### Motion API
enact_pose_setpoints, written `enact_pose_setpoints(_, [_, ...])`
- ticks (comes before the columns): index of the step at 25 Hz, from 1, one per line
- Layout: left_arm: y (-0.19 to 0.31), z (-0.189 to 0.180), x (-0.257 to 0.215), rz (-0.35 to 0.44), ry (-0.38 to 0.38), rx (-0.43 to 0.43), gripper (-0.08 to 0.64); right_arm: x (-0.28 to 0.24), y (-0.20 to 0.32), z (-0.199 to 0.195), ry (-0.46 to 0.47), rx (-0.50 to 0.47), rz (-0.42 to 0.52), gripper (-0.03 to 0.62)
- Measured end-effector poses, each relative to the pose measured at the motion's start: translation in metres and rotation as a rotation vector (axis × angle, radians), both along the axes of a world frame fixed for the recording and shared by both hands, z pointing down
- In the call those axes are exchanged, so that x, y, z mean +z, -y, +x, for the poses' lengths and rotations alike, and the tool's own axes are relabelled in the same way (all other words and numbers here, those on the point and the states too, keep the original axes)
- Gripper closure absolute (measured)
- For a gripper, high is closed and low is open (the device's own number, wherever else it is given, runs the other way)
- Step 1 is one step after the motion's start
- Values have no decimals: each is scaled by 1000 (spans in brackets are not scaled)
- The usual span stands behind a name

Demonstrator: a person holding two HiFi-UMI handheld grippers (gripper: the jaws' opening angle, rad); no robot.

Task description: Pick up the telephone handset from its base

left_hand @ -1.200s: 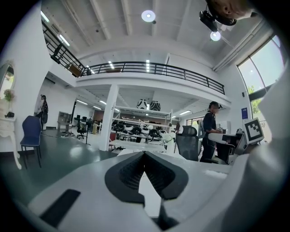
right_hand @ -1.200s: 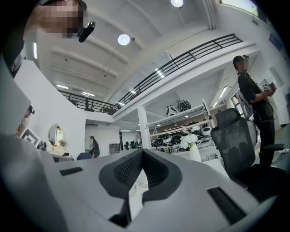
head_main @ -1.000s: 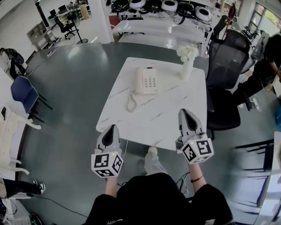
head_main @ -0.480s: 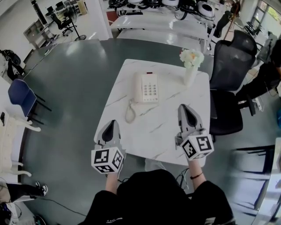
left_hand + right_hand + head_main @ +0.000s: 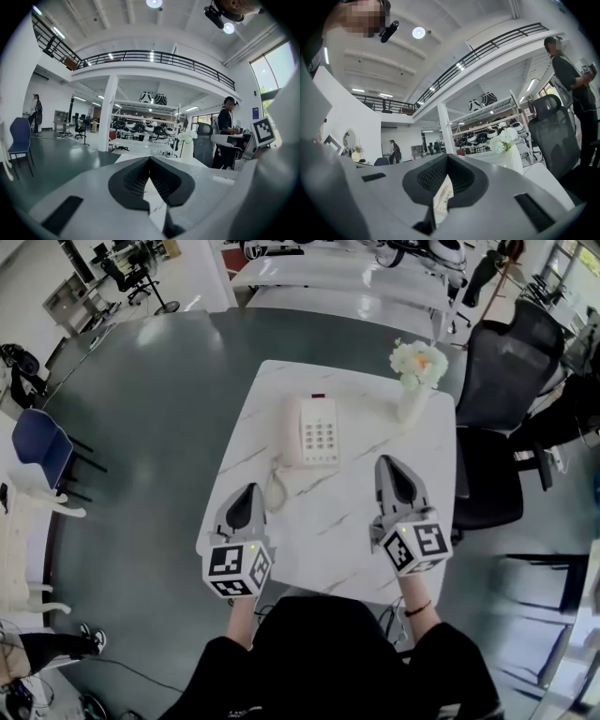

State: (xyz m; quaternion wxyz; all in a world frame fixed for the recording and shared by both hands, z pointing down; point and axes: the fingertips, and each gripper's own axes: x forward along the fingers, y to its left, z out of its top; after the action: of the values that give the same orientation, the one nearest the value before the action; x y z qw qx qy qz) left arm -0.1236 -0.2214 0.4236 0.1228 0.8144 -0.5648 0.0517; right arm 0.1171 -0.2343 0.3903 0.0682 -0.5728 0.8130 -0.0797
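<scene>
vase (image 5: 411, 405) beside telephone (image 5: 314, 432), coiled cord (image 5: 275, 487) near left hand-held gripper (image 5: 247, 489), right hand-held gripper (image 5: 387, 463), both clenched, empty

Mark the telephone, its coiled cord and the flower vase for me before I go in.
telephone (image 5: 320, 435), head view, on its keypad.
coiled cord (image 5: 274, 490), head view, on its loop.
flower vase (image 5: 410, 405), head view, on its white body.

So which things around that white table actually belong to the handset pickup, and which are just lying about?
Part of the job:
- telephone base
- handset, resting on it
- coiled cord
- left claw and right claw, both shut and empty

Just lying about:
- vase of white flowers
- black office chair
- blue chair
</scene>
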Motion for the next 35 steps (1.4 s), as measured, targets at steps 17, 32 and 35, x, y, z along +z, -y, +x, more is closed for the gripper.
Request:
enact_pose_setpoints(17, [88, 23, 61, -132, 8, 5, 561, 68, 53, -10, 19, 71, -122, 600])
enact_pose_setpoints(32, [152, 44, 110, -225, -26, 2, 560, 104, 103, -16, -5, 109, -130, 600])
enact_pose_setpoints(35, [163, 46, 120, -251, -26, -1, 544, 107, 112, -17, -13, 109, -128, 600])
